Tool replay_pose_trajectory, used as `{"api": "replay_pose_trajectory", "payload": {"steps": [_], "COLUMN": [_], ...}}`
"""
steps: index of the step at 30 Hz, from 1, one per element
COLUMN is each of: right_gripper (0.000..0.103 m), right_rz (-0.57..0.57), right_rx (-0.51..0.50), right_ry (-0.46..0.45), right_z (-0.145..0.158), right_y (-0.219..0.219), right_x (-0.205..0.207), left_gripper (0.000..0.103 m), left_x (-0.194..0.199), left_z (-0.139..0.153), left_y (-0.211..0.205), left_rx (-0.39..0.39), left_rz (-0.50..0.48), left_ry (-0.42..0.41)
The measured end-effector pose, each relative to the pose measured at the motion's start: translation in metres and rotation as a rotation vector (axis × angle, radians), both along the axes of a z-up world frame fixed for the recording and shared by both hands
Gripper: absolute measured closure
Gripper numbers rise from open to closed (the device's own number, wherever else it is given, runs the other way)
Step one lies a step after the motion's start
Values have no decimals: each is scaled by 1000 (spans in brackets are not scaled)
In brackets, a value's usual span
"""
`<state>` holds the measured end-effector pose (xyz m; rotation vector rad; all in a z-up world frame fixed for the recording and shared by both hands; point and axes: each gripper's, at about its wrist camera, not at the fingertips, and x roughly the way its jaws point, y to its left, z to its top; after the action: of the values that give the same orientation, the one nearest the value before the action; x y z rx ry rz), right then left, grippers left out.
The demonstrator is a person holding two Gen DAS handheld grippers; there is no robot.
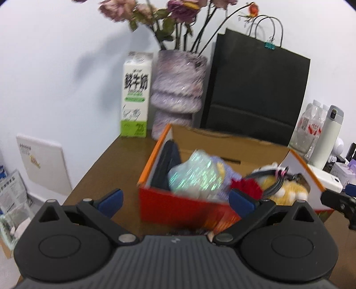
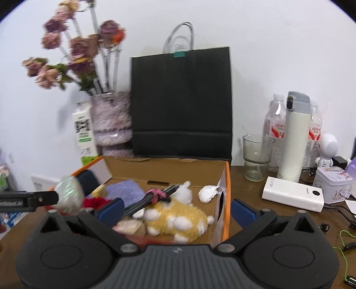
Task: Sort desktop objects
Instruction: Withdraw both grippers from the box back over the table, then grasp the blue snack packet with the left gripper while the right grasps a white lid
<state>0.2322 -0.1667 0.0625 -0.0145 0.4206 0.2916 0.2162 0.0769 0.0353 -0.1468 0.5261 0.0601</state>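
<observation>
Both grippers present fingers spread wide, nothing between them. Left gripper [image 1: 176, 200] sits at the lower centre of its view, blue pads [image 1: 111, 199] apart before the near red wall of the box. Right gripper [image 2: 176, 210] sits at the lower centre of its view, blue pads [image 2: 242, 212] straddling the box's right wall.

Black paper bag [image 2: 181, 102] stands upright at centre frame against the wall, a teal binder clip [image 2: 179, 54] at its top edge. Open cardboard box [image 2: 227, 177], orange outside and brown inside, lies directly in front of the bag on the brown desk [image 2: 249, 189].

Vase [image 1: 178, 89] with dried roses [image 1: 180, 11] stands in the upper middle of the left view, a milk carton [image 1: 135, 95] just beside it to the left.

Contents of the box, as seen in the right view: yellow-and-white plush toy [image 2: 175, 217] at the near right; purple cloth [image 2: 125, 190] at mid-left; iridescent wrapped item [image 2: 69, 193] at the left edge, blurred; dark case [image 2: 89, 181] against the left wall; dark cable bundle with a pink tie [image 2: 155, 194] across the plush; red fluffy item [image 2: 95, 202]; crumpled white paper [image 2: 208, 192] near the right wall.

Right of the box: white thermos [image 2: 296, 137], plastic bottles [image 2: 274, 126], glass cup [image 2: 255, 155], white power bank [image 2: 293, 194], printed tin [image 2: 332, 186], small white figure [image 2: 328, 146].
</observation>
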Motion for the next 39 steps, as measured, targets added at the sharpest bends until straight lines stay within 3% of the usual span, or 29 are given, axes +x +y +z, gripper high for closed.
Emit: {"api": "replay_pose_trajectory", "payload": {"steps": [11, 15, 20, 23, 29, 35, 36, 39], "right_gripper": [12, 29, 43, 65, 65, 65, 65, 65], "right_rz": [40, 64, 59, 39, -6, -11, -12, -14], "right_rx": [-120, -108, -115, -98, -76, -79, -71, -65], "right_ry": [125, 182, 239, 231, 225, 216, 217, 219], "right_z": [-41, -54, -65, -64, -65, -66, -65, -65], "right_y": [26, 35, 43, 42, 31, 29, 28, 27], "right_x": [-40, -43, -41, -42, -37, -36, -36, -34], "left_gripper": [0, 0, 0, 0, 0, 1, 5, 31], "left_x": [-13, -11, -6, 0, 9, 15, 14, 13], "left_z": [-36, -44, -50, -56, -58, -61, -61, -61], "left_y": [3, -4, -13, -18, -22, -35, -36, -41], "left_rx": [-21, -7, -18, -2, -13, 62, 62, 116], "left_rz": [-19, -23, -34, -26, -8, 18, 30, 58], "left_ry": [102, 134, 165, 185, 179, 201, 200, 189]}}
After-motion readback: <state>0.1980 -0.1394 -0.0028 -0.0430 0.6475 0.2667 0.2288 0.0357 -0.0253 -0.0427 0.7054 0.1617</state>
